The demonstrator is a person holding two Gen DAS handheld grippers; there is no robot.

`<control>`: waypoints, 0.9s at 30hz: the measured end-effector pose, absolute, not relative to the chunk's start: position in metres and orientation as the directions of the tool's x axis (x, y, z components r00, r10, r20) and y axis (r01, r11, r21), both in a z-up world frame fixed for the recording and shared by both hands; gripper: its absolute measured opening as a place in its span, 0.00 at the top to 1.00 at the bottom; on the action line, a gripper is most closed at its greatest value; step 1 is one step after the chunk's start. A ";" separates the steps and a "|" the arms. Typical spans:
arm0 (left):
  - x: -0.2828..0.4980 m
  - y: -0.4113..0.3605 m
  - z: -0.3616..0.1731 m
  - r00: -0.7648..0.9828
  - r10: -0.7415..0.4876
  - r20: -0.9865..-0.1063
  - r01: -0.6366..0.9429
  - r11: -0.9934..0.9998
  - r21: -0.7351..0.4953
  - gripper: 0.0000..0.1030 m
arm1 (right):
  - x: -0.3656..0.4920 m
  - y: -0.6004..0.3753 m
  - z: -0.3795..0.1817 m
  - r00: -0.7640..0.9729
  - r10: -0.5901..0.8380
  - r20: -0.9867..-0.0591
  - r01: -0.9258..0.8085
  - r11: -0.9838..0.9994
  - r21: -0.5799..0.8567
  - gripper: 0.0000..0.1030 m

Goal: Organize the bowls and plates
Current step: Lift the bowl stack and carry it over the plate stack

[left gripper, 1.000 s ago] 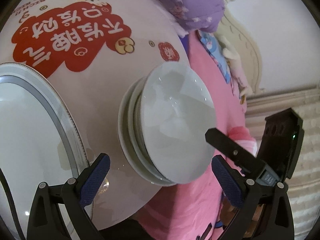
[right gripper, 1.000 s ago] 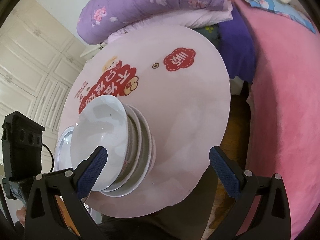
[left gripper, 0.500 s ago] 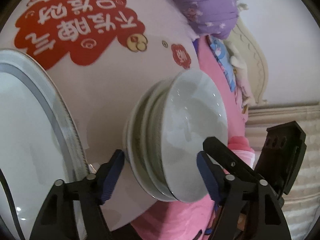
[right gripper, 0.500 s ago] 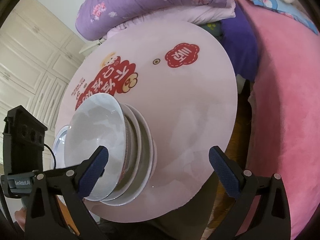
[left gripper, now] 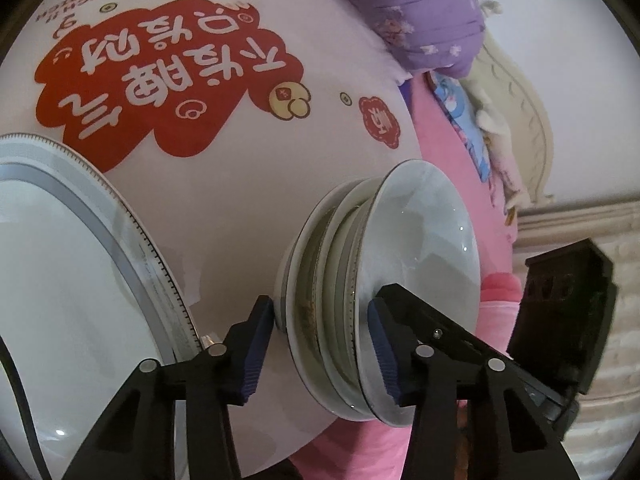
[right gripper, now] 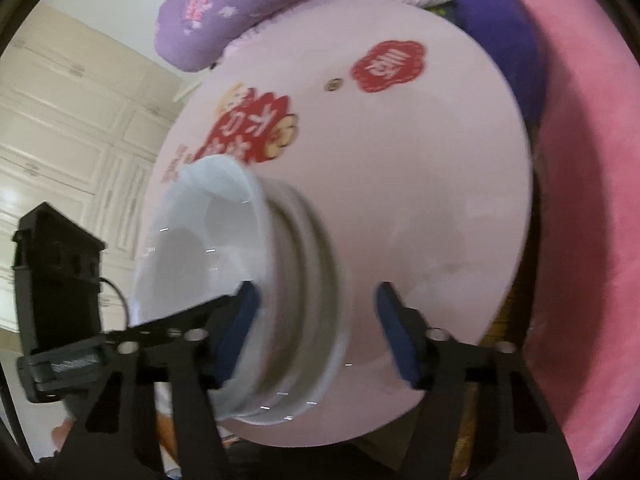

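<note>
A stack of white bowls and small plates sits near the front edge of a round pink table. My left gripper straddles the stack's near rim, its jaws closing. One pad touches the bottom plate's rim and the other lies against the inside of the top bowl. My right gripper straddles the opposite side, also closing. One of its pads is inside the top bowl, while the other stands clear of the bottom plate. A large white plate with a grey patterned rim lies to the left.
The table carries a red printed graphic. Purple bedding lies behind the table, a pink bed is to its right, and cream wardrobe doors stand at the far left. Each gripper's black body shows in the other's view.
Both grippers' jaws have narrowed from wide open onto the stack. The right gripper has dropped closer to the bowls, and the stack looms larger in both views.
</note>
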State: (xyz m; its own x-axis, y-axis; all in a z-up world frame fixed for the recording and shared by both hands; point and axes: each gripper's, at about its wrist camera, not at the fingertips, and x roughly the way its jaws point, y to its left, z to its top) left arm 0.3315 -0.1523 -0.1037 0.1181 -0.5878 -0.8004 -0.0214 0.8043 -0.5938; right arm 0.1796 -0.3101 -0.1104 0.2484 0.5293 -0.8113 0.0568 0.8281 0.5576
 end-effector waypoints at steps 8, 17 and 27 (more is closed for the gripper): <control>0.329 -0.150 -0.100 0.110 -0.587 -0.802 -0.011 0.806 -0.591 0.58 | 0.177 -0.306 -0.104 0.274 0.495 -0.825 0.062 0.847 0.528 0.50; 0.330 -0.149 -0.102 0.106 -0.591 -0.800 0.000 0.804 -0.594 0.59 | 0.176 -0.311 -0.107 0.273 0.509 -0.816 0.081 0.833 0.547 0.52; 0.329 -0.149 -0.100 0.105 -0.584 -0.805 0.001 0.810 -0.587 0.58 | 0.171 -0.312 -0.103 0.291 0.491 -0.822 0.082 0.843 0.532 0.56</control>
State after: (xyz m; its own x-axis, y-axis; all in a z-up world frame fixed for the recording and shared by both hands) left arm 0.3292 -0.1492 -0.1005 0.1046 -0.5836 -0.8053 0.0009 0.8098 -0.5867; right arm 0.1710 -0.3118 -0.1033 0.2906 0.4906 -0.8215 0.0816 0.8427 0.5321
